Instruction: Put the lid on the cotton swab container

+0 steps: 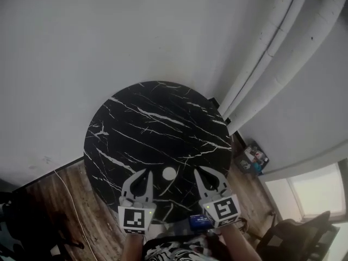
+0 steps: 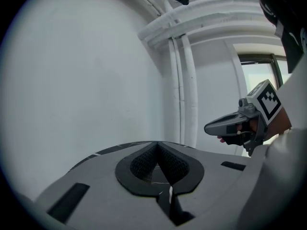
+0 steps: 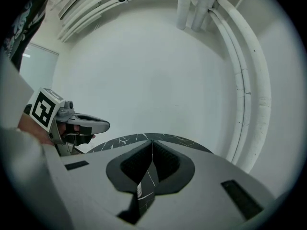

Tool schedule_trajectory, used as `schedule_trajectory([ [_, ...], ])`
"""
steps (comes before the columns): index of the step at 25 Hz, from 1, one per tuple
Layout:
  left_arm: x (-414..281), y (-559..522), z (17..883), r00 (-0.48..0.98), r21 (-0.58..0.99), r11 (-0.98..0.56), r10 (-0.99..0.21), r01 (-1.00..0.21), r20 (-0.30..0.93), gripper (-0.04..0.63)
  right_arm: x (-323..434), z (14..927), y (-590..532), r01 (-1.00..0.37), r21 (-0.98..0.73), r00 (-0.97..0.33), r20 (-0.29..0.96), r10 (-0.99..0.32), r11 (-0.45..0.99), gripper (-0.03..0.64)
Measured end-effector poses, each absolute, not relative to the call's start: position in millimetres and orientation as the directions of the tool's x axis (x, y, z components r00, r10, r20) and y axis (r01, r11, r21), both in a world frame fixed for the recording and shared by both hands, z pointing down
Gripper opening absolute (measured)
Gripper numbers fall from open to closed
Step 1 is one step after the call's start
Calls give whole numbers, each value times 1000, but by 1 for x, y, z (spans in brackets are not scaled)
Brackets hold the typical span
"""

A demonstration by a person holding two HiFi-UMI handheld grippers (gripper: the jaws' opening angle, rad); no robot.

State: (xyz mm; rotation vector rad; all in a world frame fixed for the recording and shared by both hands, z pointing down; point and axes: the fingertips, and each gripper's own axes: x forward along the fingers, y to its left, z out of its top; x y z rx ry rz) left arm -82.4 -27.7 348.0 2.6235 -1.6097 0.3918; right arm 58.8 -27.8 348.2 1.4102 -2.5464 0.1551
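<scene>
Left gripper (image 1: pixel 145 173): near table edge, jaws closed tip to tip, nothing between them. Right gripper (image 1: pixel 198 171): alongside, jaws likewise closed and empty. Small white round piece (image 1: pixel 169 173): lies on the table between the two grippers, touching neither; lid or container cannot be told. Round black marble table (image 1: pixel 152 124). White wall pipes (image 1: pixel 272 53) beyond.

worktop (image 1: pixel 157 129): black stone look, white veins, smooth with slight sheen | floor (image 1: pixel 60 200): brown wood planks | wall (image 1: pixel 109 37): white, matt | left tool (image 1: pixel 145 174), right tool (image 1: pixel 198 172): grey matt plastic shells | pads (image 2: pixel 143 166): black, finely ribbed, rubber-like
</scene>
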Motion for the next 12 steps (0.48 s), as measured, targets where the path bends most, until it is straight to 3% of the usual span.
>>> schedule_trajectory([
  [12,-75,-9,332,443,-111,-469,-874,-876,201,12,70,341,-2,-858,43,-488,237,-840,511,17],
])
